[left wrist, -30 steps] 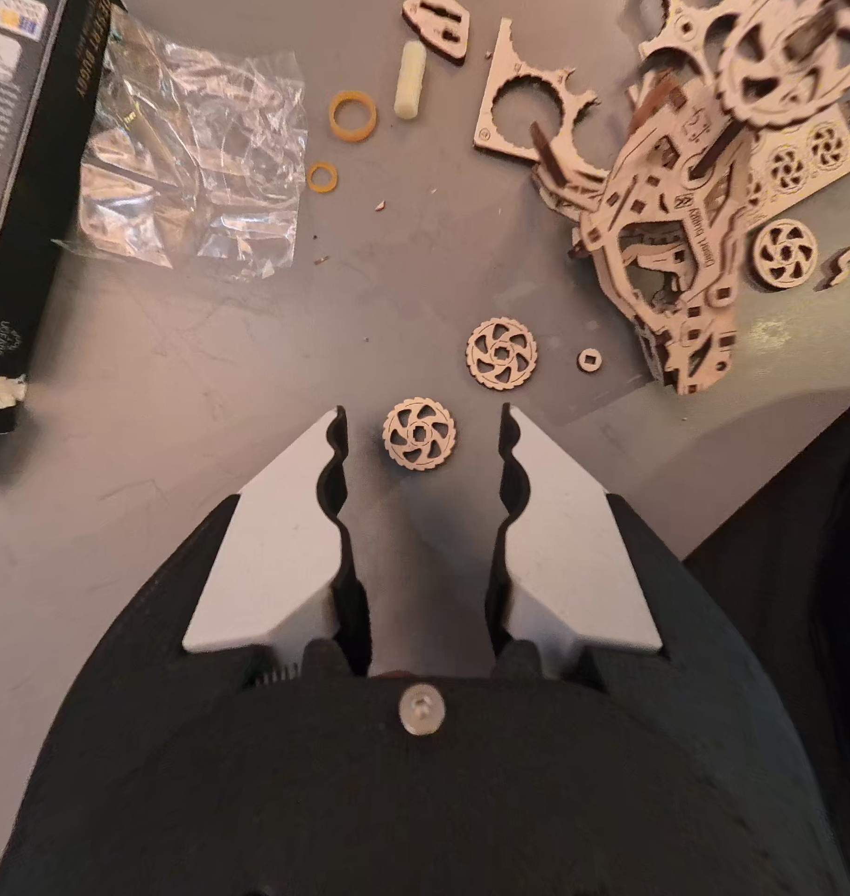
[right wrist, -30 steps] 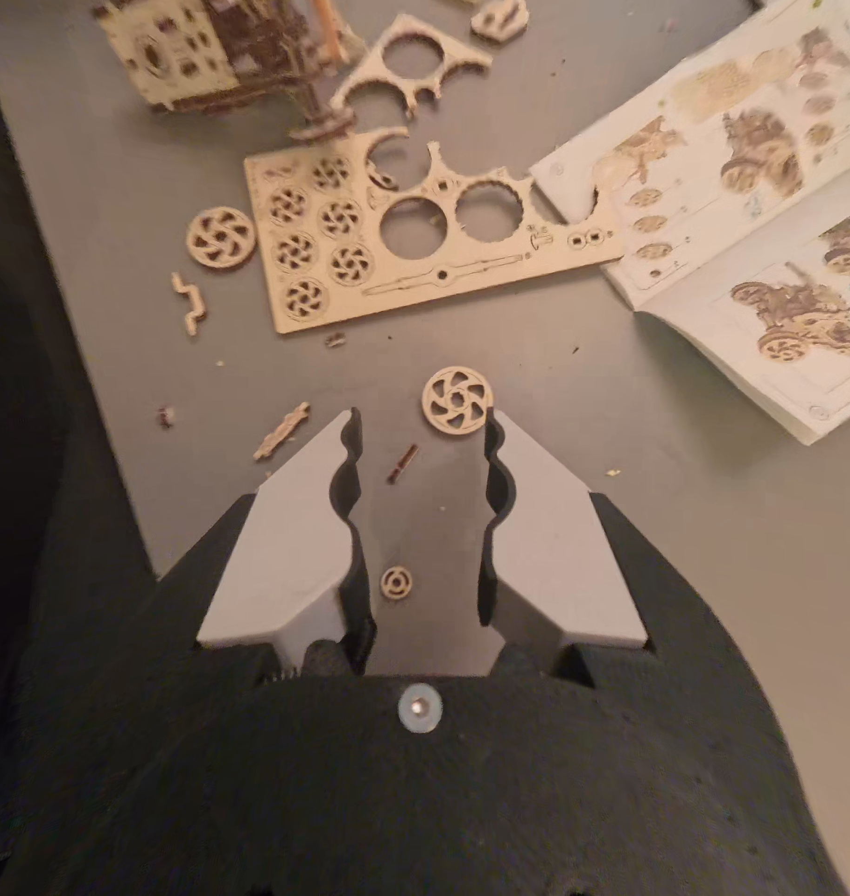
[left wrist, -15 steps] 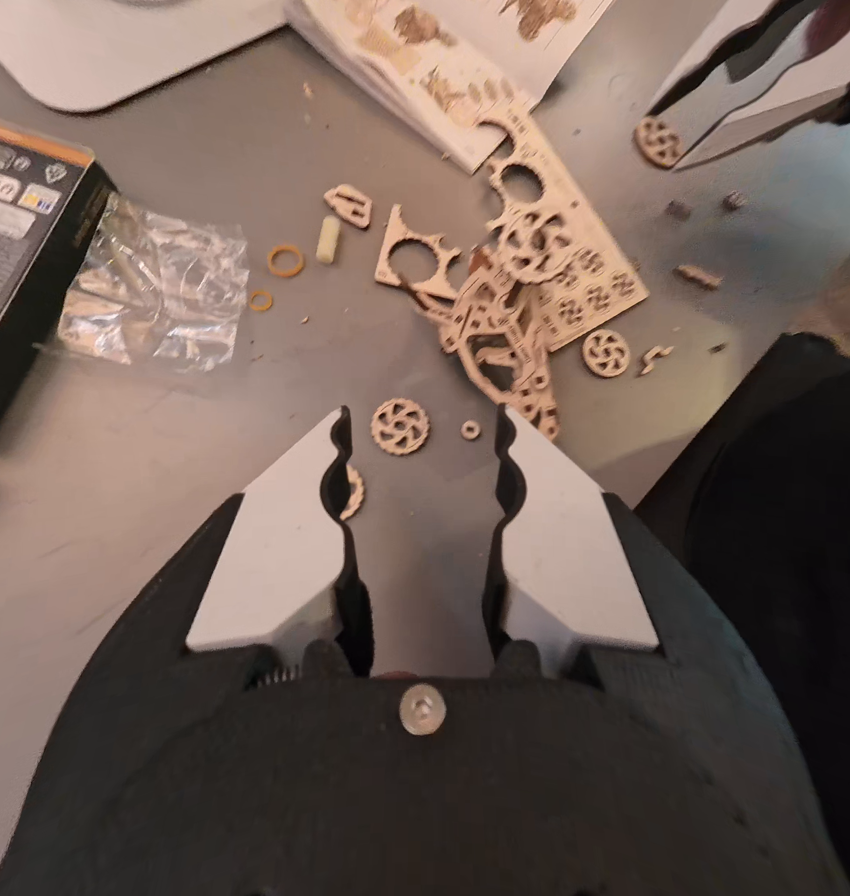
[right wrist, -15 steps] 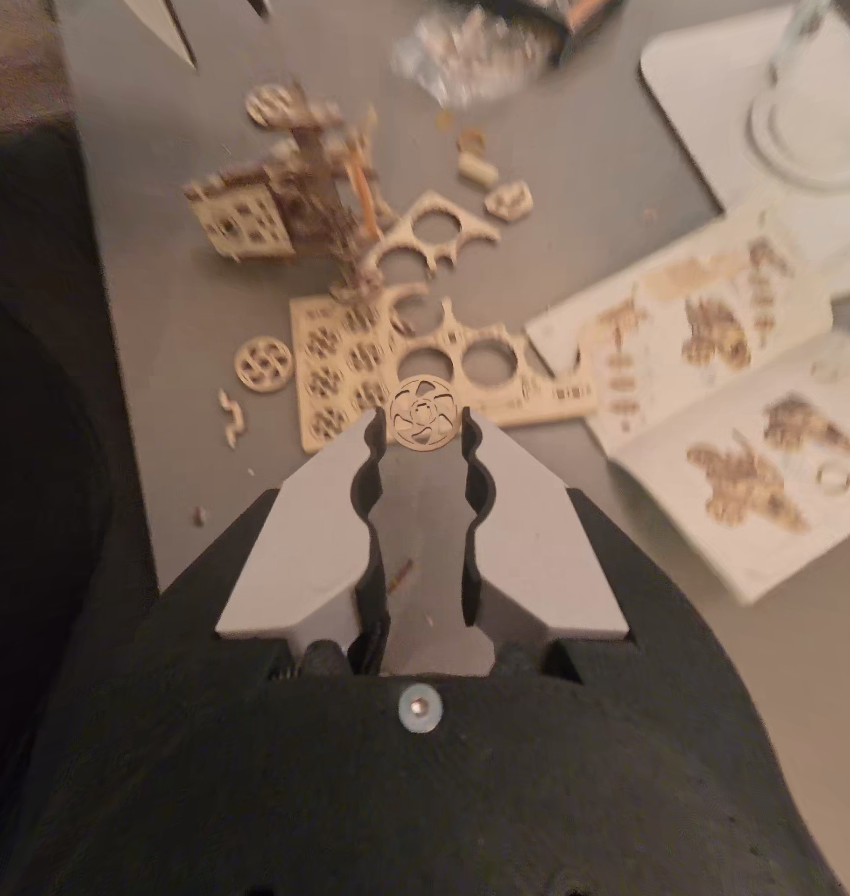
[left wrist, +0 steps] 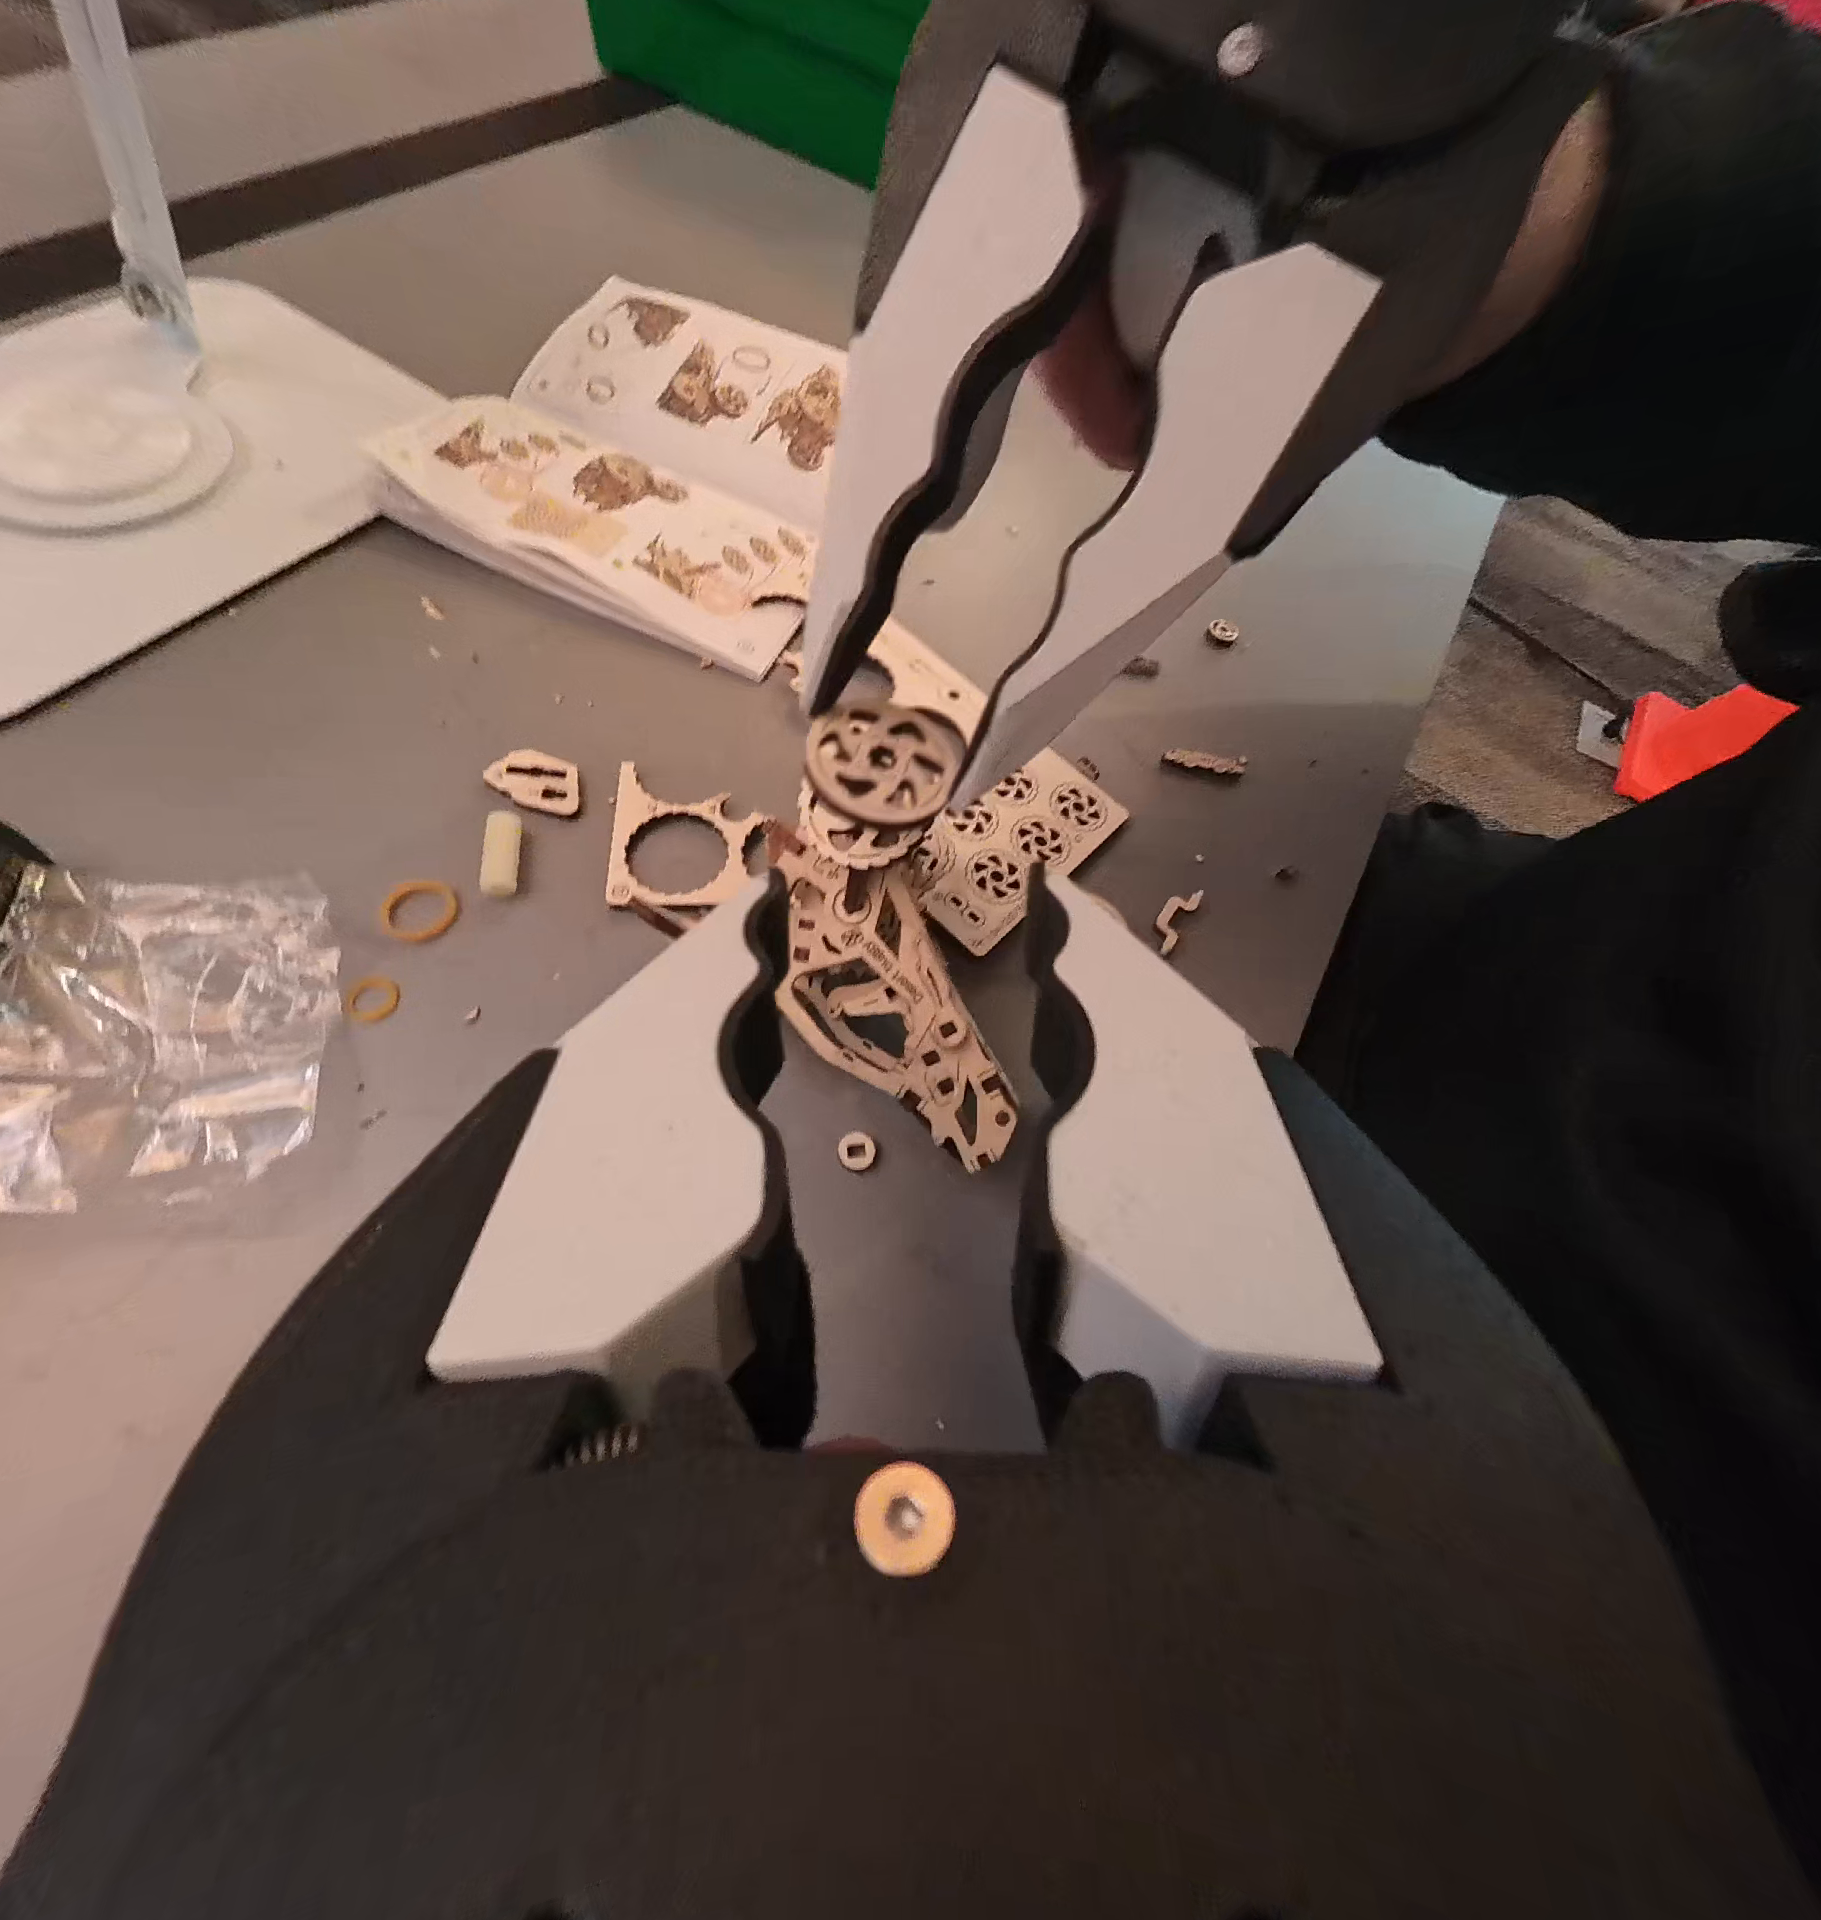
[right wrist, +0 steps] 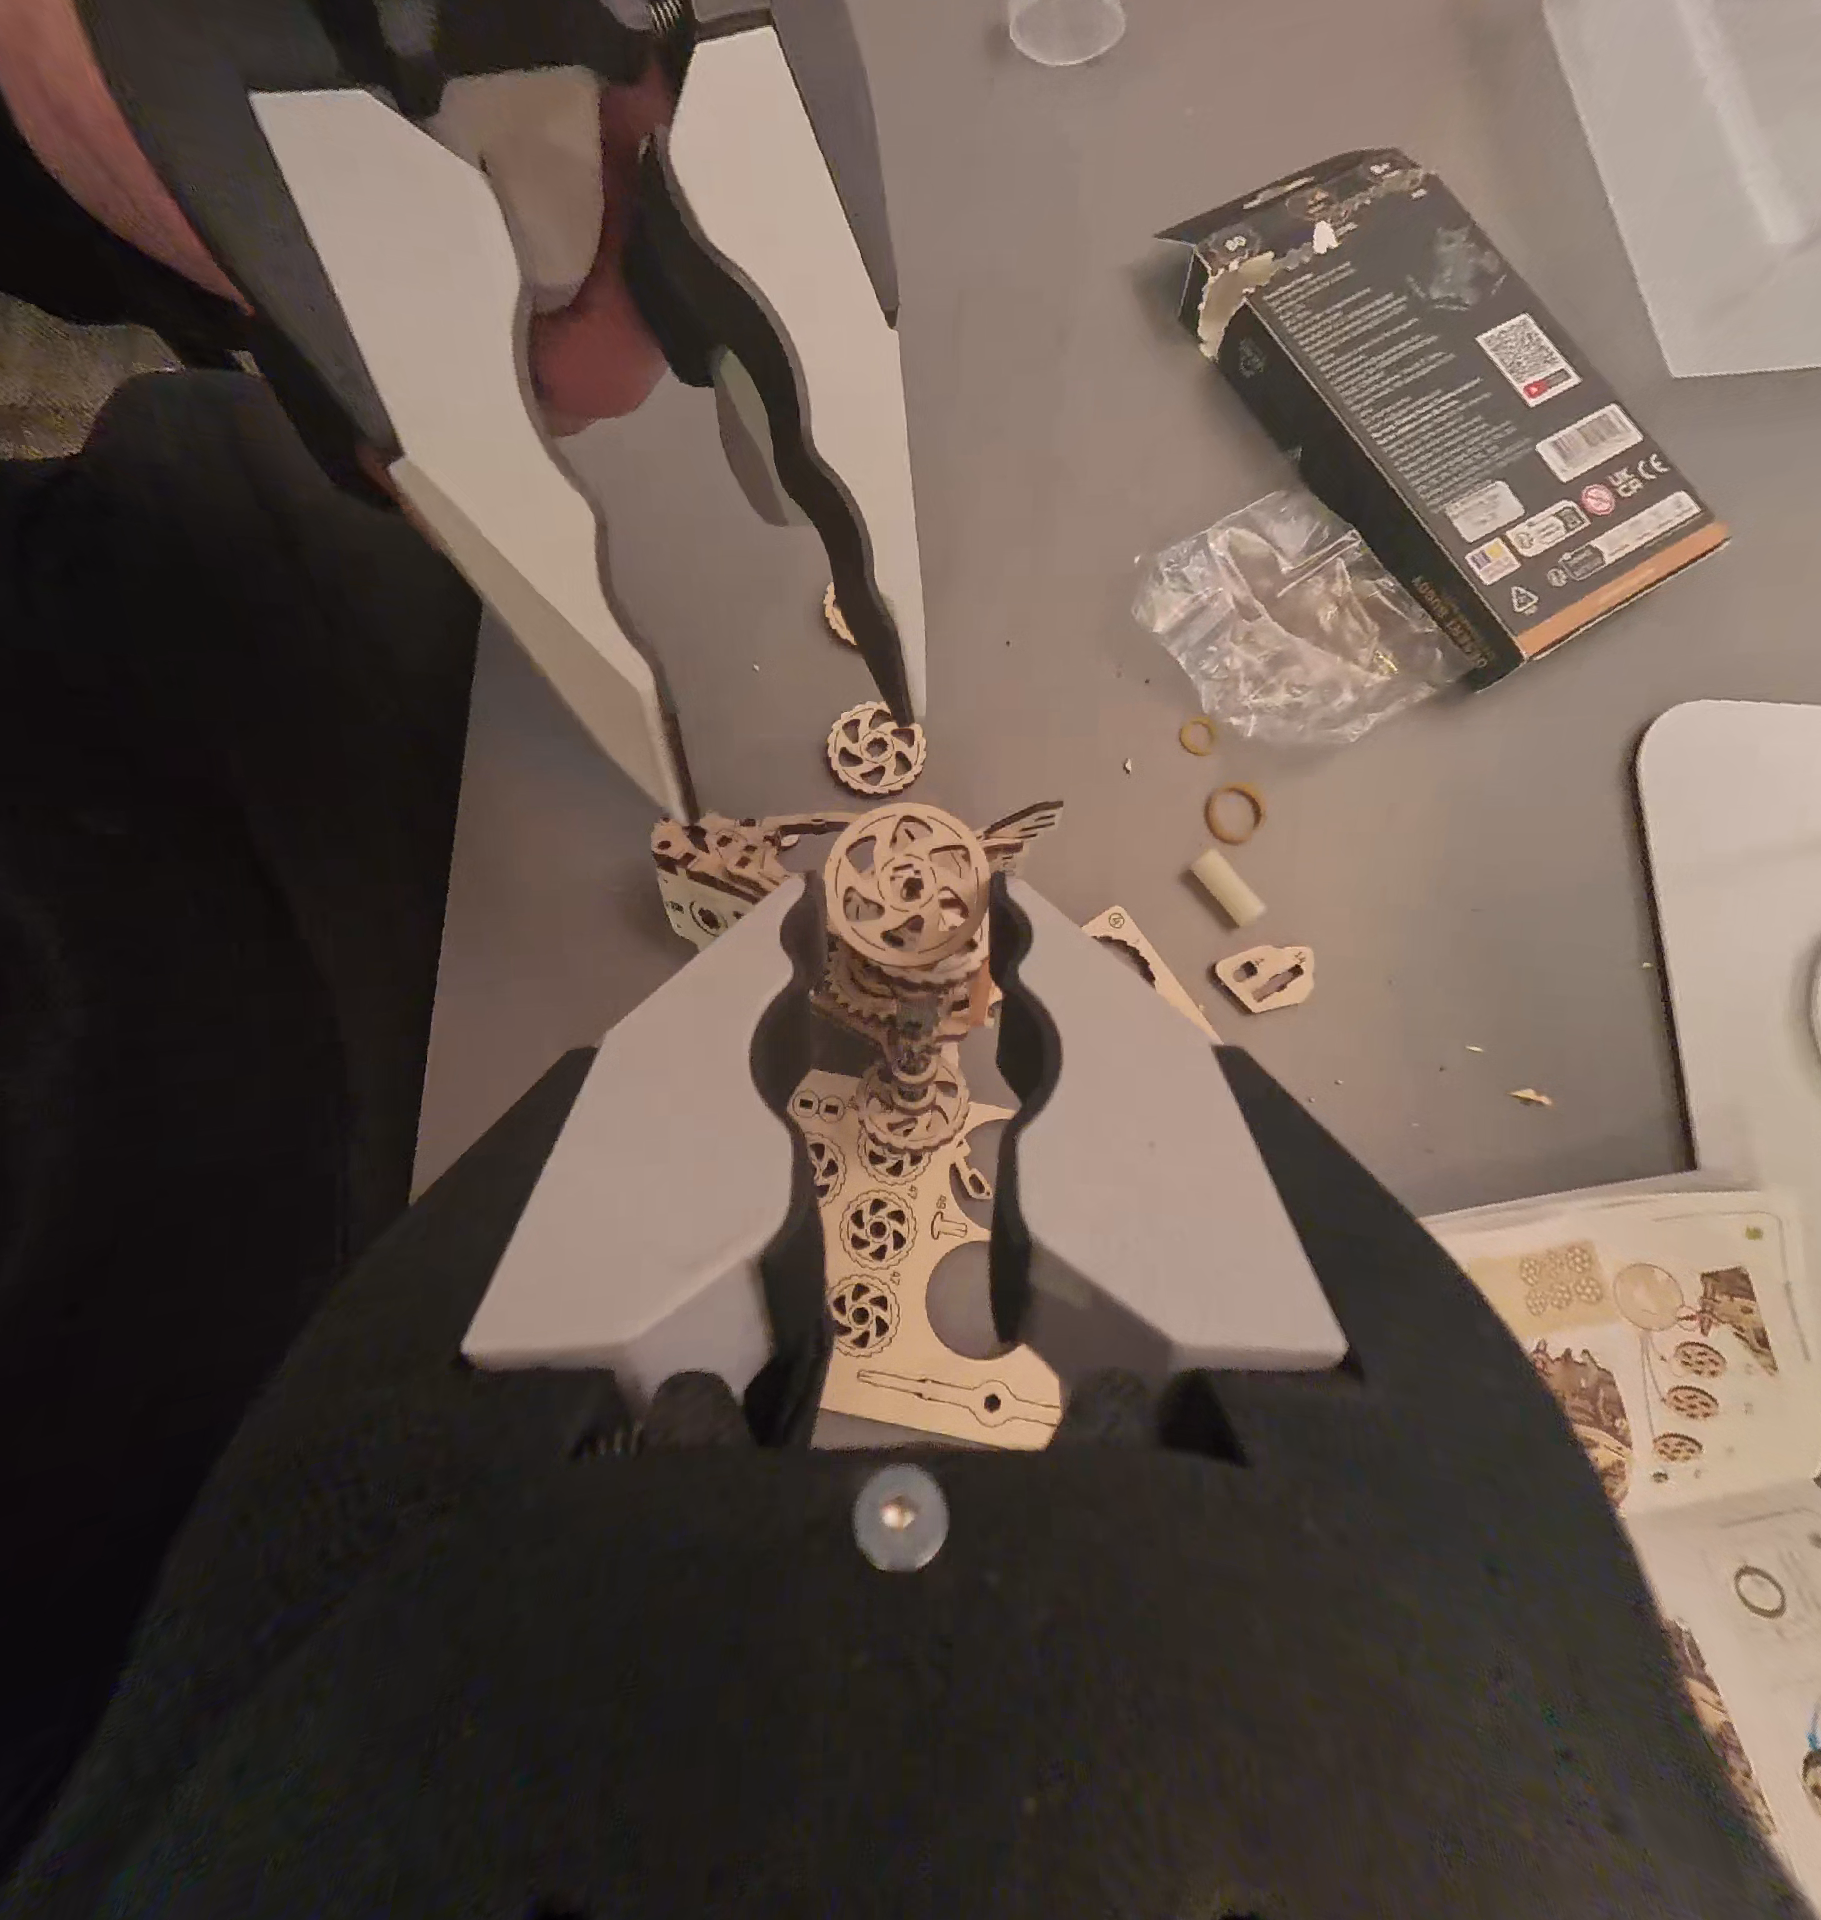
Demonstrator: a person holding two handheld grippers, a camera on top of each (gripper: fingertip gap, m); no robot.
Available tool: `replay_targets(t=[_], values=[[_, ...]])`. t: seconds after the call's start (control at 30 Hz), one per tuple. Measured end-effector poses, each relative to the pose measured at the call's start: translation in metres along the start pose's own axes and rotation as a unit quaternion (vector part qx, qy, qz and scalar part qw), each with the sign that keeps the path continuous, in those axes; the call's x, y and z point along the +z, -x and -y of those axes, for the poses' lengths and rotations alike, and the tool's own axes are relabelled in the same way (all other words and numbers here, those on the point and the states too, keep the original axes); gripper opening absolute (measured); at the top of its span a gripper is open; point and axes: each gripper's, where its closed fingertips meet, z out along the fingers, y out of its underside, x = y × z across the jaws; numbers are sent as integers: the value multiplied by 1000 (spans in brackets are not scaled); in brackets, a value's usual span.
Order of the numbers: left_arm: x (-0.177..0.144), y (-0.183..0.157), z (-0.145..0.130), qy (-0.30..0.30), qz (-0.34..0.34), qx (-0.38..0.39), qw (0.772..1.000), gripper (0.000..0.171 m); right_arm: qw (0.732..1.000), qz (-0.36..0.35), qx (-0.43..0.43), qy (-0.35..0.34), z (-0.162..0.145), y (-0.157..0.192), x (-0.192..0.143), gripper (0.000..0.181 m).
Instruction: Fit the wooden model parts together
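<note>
I am working at a wide grey table, and bits of a kit lie all over it. The biggest things sit at the edges: a white flat stand, a black cardboard box, an open paper booklet with pictures, and a crinkly clear plastic bag.

In the middle is the pale wooden model with holes and gears. It stands on the table, leaning a bit. Behind it lies a flat wooden sheet of little wheels.

My left claw is open wide and holds nothing. Its grey fingers sit on both sides of the model, but I do not think they touch it.

My right claw is almost closed. It pinches a round wooden wheel with curved spokes by its edges. The wheel is just above the top gear of the model, very near it.

To do this well, I think I should close my left claw softly on the model so it cannot tip. Then I should hold the wheel flat, line up its middle hole with the peg I guess is under it, and press straight down, slowly. A hard squeeze could snap the thin wood.

A spare small toothed wooden wheel waits on the table nearby.
</note>
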Motion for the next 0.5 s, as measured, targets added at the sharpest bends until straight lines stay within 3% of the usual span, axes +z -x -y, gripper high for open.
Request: replay_targets(t=[0.33, 0.5], values=[[12, -7, 6, -13, -31, 26, 999, 46, 998, 17, -12, 54, -6, -4, 4, 29], [13, -9, 4, -13, -36, 14, 999, 48, 995, 37, -60, 77, -3, -1, 4, 28]])
